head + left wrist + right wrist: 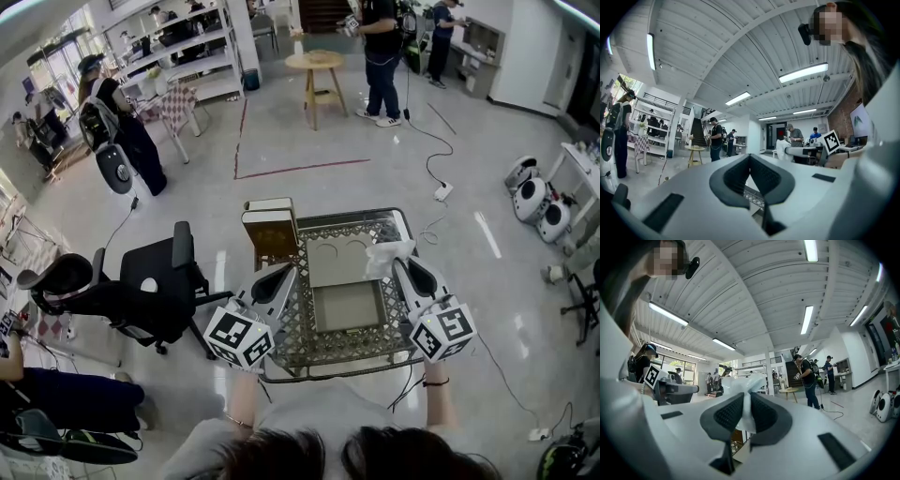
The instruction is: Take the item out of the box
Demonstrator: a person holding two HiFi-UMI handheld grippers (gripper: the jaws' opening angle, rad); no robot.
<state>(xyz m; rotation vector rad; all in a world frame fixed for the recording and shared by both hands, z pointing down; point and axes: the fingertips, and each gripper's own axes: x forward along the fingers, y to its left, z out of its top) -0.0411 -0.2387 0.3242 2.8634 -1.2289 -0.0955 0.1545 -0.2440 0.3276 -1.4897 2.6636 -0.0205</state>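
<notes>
Right gripper [746, 401]: jaws drawn close together and clamped on a white plastic bag [743, 385]. The thin film is pinched between the dark pads, and the bunched top puffs out past the tips.
Right gripper, from the head [398, 265]: over the right side of the table, pointing away from the person.
White plastic bag, place [386, 253]: at the tip of the right gripper, just right of the box's raised flap [336, 261] and by the far right corner of the open box [315, 309]. Whether it touches the box cannot be told.
Left gripper [750, 157]: pads meet at the tips with nothing between them, holding nothing.
Left gripper, from the head [284, 272]: at the left edge of the open box, level with the right gripper. Contact with the box cannot be told.
Open box: lies in the middle of the metal lattice table [300, 347], its inside showing a bare grey bottom.
Second box [270, 230]: brown with a pale top, standing at the far left corner of the table, apart from both grippers.
</notes>
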